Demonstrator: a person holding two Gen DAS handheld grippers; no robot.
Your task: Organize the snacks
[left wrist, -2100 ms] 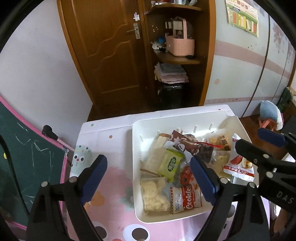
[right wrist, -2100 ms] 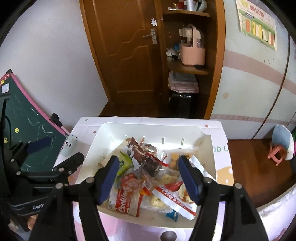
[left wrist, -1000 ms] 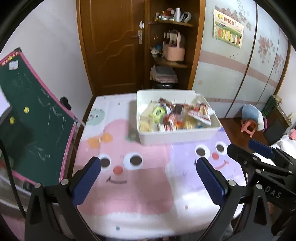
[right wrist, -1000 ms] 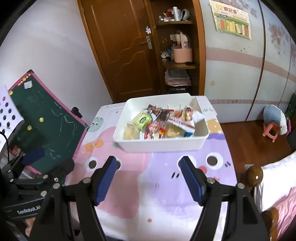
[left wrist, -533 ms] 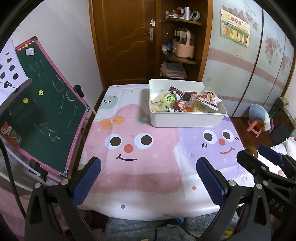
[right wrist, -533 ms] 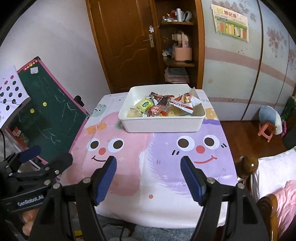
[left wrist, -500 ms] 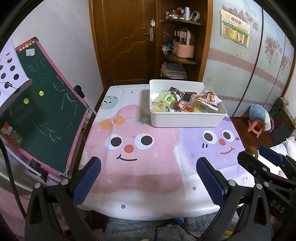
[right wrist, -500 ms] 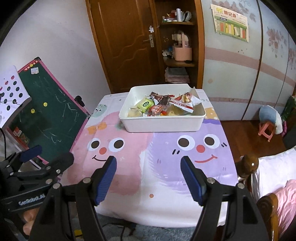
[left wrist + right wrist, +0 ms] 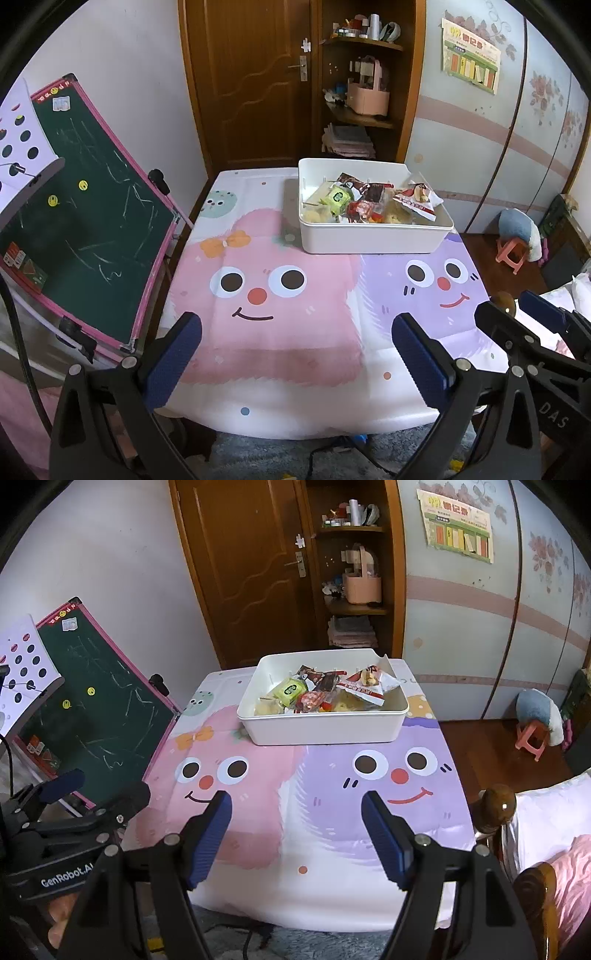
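Note:
A white bin (image 9: pixel 373 243) stands at the far side of the table and holds several snack packets, among them a green one (image 9: pixel 338 196) and a red-and-white one (image 9: pixel 417 197). The bin also shows in the right wrist view (image 9: pixel 325 731). My left gripper (image 9: pixel 293 352) is open and empty above the table's near edge, far from the bin. My right gripper (image 9: pixel 295 825) is open and empty, also at the near edge. The right gripper shows at the right of the left wrist view (image 9: pixel 517 317), and the left gripper at the left of the right wrist view (image 9: pixel 92 794).
The table wears a pink and purple cartoon-face cloth (image 9: pixel 280 295). A green chalkboard (image 9: pixel 74 221) leans at the table's left side. A wooden door (image 9: pixel 251 81) and a shelf unit (image 9: pixel 365 92) stand behind. A bed post (image 9: pixel 496 806) and a pink stool (image 9: pixel 532 738) are at the right.
Both grippers have pulled far back from the bin to the table's near edge. Over the last half second they have barely moved. Both stay open.

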